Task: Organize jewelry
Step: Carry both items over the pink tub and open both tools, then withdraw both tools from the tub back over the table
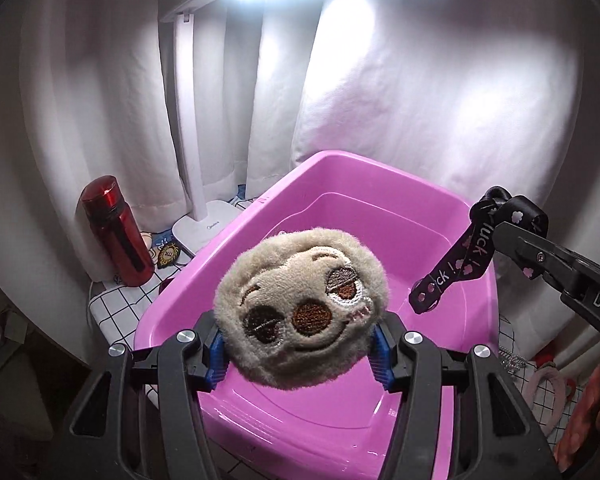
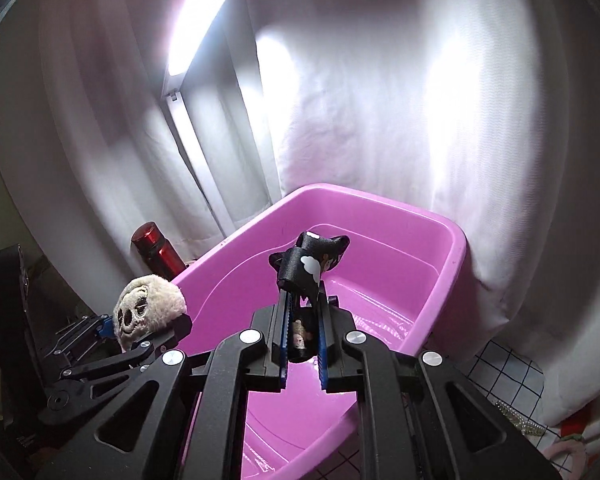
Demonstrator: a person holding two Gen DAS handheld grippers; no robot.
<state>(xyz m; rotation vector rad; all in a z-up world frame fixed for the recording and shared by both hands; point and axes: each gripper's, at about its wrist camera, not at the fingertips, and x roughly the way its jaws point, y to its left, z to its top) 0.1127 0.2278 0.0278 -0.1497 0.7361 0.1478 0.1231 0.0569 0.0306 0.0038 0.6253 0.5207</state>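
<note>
My left gripper (image 1: pixel 297 344) is shut on a beige plush sloth face (image 1: pixel 300 308) and holds it above the pink plastic tub (image 1: pixel 259 208). It also shows in the right wrist view (image 2: pixel 147 308) at the tub's left rim (image 2: pixel 380 200). My right gripper (image 2: pixel 302 312) is shut on a black ribbon strap with pink flowers and "luck!" lettering (image 2: pixel 308 264), held over the tub. In the left wrist view the strap (image 1: pixel 460 260) hangs from the right gripper's tip (image 1: pixel 512 236) over the tub's right side. The tub's visible inside is bare.
A red bottle (image 1: pixel 115 232) and a white desk lamp base (image 1: pixel 203 228) stand behind the tub on a checked cloth (image 1: pixel 115 308). White curtains hang behind. Pink rings (image 1: pixel 548 392) and a pearl string (image 2: pixel 520 420) lie at the right.
</note>
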